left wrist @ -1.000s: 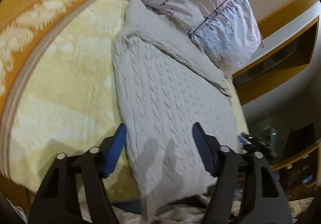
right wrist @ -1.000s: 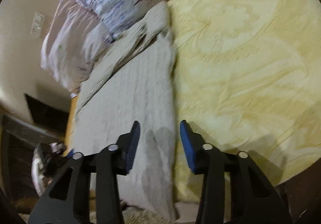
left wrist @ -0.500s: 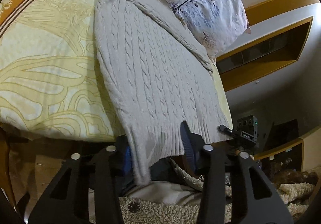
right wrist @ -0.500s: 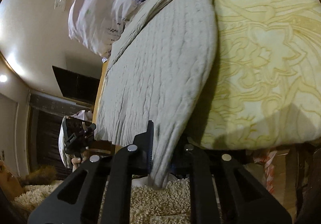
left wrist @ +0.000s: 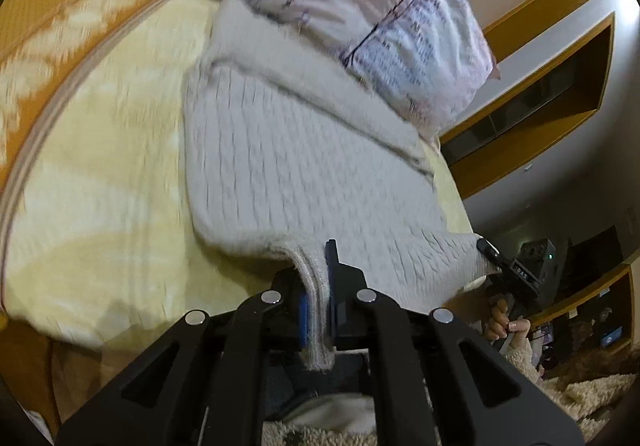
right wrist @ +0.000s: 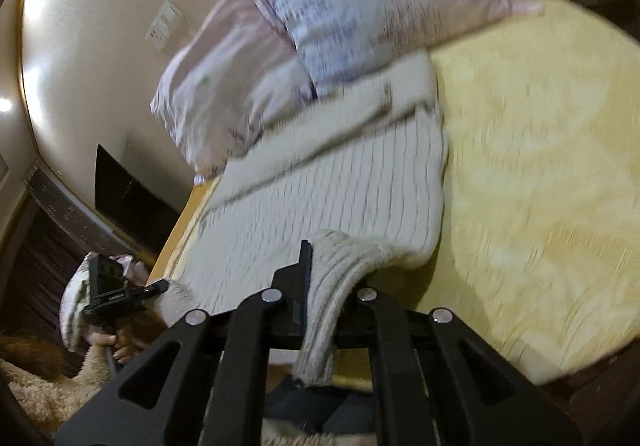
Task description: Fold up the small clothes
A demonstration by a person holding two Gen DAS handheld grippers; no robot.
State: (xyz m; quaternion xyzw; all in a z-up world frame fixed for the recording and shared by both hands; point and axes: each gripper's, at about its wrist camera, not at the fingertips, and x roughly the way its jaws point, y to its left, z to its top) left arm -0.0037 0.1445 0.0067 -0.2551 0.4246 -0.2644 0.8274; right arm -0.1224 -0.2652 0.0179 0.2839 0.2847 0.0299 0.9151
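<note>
Firmly clamped on the ribbed hem at either bottom corner: left gripper (left wrist: 318, 302) and right gripper (right wrist: 320, 294), each pinching a bunched fold of the sweater (left wrist: 288, 158). Could slip free if lifted fast, since thick, stretchy cable knit compresses between narrow pads. Could also sag unevenly and skew the crease, or drag the folded sleeve out of line. Soft, heavy, pale grey, lying flat along the yellow patterned bedspread (left wrist: 100, 166), collar end against the printed pillows (left wrist: 400, 14).
</note>
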